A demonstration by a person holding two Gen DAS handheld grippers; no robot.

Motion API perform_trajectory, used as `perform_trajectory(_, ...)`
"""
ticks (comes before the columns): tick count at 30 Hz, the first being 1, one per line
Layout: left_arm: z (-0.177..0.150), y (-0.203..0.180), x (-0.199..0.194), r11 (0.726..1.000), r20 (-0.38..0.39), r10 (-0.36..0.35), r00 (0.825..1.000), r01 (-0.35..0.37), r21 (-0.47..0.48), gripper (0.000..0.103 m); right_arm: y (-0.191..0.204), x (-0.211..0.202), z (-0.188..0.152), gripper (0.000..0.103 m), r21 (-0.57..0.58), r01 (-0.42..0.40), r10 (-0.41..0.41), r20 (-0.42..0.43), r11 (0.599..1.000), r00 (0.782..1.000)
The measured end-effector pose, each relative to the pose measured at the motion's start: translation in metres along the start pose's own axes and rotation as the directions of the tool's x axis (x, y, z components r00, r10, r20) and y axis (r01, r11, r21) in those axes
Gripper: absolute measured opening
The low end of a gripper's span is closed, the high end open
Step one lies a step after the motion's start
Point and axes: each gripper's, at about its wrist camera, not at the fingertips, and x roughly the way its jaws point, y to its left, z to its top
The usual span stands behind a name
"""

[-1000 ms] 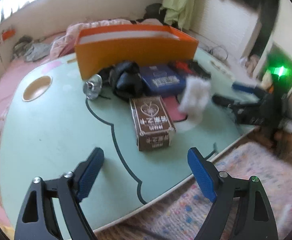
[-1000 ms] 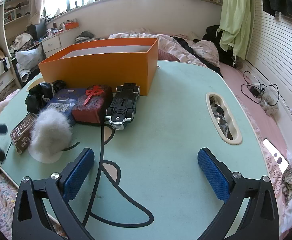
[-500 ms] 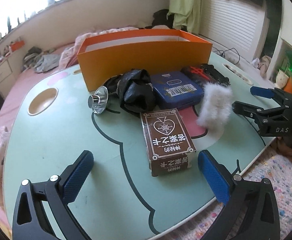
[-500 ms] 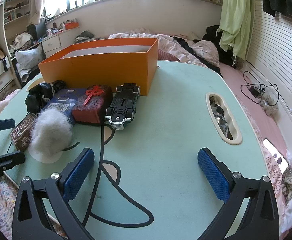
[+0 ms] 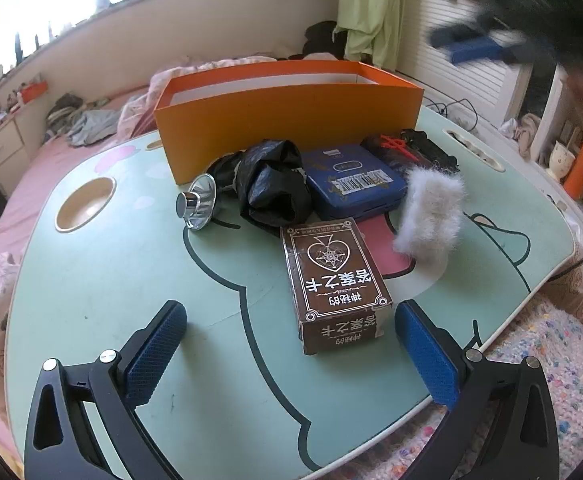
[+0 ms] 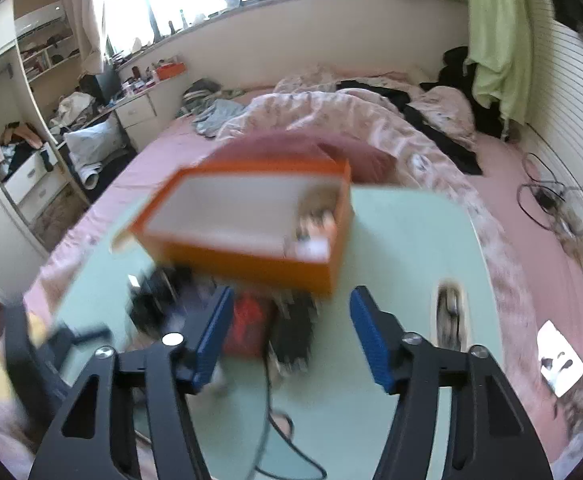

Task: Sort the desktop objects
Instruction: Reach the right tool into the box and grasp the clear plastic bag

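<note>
1. Left wrist view shows the left gripper (image 5: pixel 287 364) with its jaws spread wide and nothing held, low over the green surface (image 5: pixel 103 288).
2. A brown card box (image 5: pixel 333 280) lies just ahead of it, near the right finger without touching it.
3. Behind the card box are a black bag (image 5: pixel 271 184), a blue tin (image 5: pixel 353 182), a white furry item (image 5: pixel 431 216) and a silver funnel (image 5: pixel 197 206).
4. An orange box (image 5: pixel 287 110) stands open at the back of the group.
5. Right wrist view is blurred; the right gripper (image 6: pixel 287 336) has just been closing, with nothing between its jaws, which remain apart.
6. Beneath it lie a red item (image 6: pixel 251 320) and a dark toy car (image 6: pixel 293 330); some small things sit inside the orange box.
</note>
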Motion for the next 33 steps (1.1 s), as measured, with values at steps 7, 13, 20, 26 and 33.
perform_trajectory(7, 0.0, 0.001, 0.0, 1.0, 0.007, -0.006, 1.0, 0.006, 0.003, 0.103, 0.01, 0.08, 0.064, 0.021, -0.112, 0.04, -0.078, -0.363, 0.993, 0.929)
perform_trajectory(13, 0.0, 0.001, 0.0, 1.0, 0.013, -0.009, 1.0, 0.009, 0.005, 0.103, 0.01, 0.124, 0.065, 0.021, -0.235, 0.157, -0.253, -0.468, 0.959, 0.846)
perform_trajectory(20, -0.001, 0.003, 0.0, 1.0, 0.015, -0.012, 1.0, 0.012, 0.005, 0.103, 0.016, 0.156, 0.061, 0.024, -0.35, 0.209, -0.379, -0.537, 0.913, 0.754)
perform_trajectory(26, -0.001, 0.004, 0.0, 1.0, 0.018, -0.014, 1.0, 0.014, 0.007, 0.103, 0.016, 0.168, 0.065, 0.022, -0.327, 0.173, -0.344, -0.592, 0.929, 0.729)
perform_trajectory(33, -0.001, 0.004, 0.0, 1.0, 0.019, -0.014, 1.0, 0.014, 0.009, 0.103, 0.004, 0.164, 0.062, 0.0, -0.348, -0.045, -0.196, -0.627, 0.936, 0.754)
